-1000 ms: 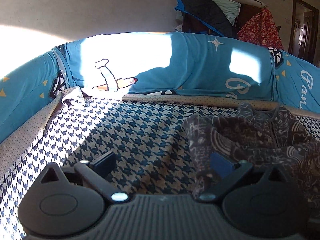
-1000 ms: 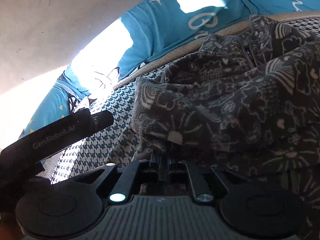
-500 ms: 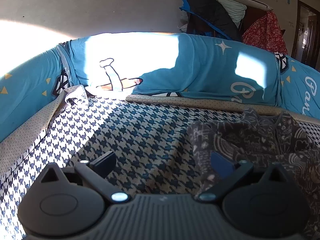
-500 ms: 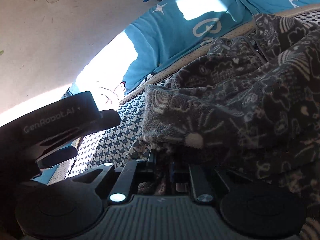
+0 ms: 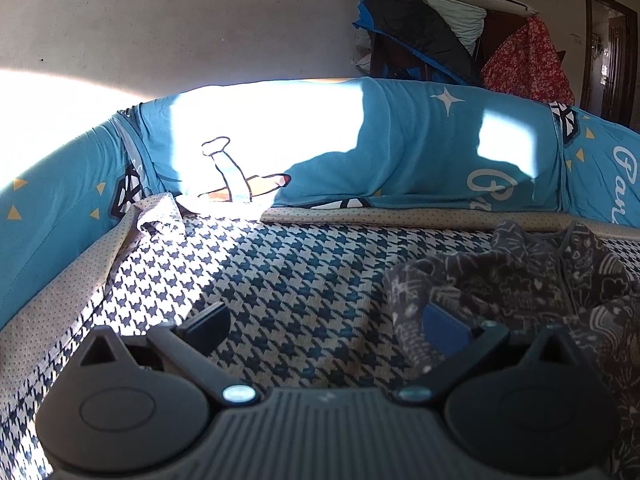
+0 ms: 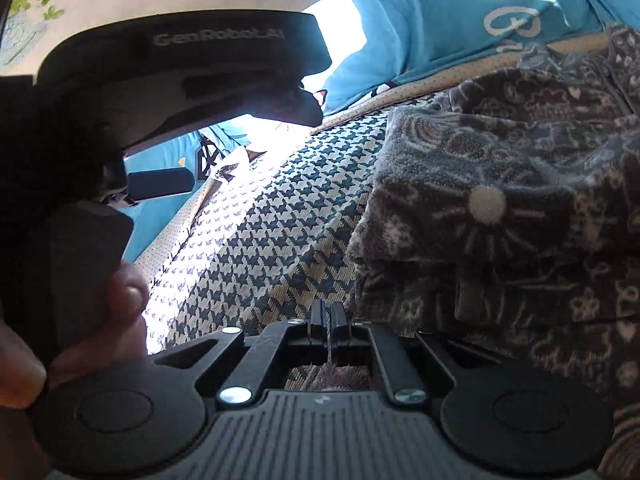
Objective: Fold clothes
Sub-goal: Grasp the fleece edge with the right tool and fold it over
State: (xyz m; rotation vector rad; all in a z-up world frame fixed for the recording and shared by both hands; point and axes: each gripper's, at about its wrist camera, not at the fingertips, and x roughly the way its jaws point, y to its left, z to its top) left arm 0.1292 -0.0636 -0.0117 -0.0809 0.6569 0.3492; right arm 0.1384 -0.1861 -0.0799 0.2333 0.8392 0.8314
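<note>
Right of the wide left tongs [image 5: 326, 326] lies the fleece garment [image 5: 520, 280]; right tongs [image 6: 329, 316] pinch its edge.

Each black plastic left claw [image 5: 326, 322] and right claw [image 6: 329, 318] has a ribbed grey housing, two round discs beside it, and silver screws on its angled linkage bars. "GenRobot.AI" is printed on the left claw's casing above the person's fingers [image 6: 132, 292].
</note>
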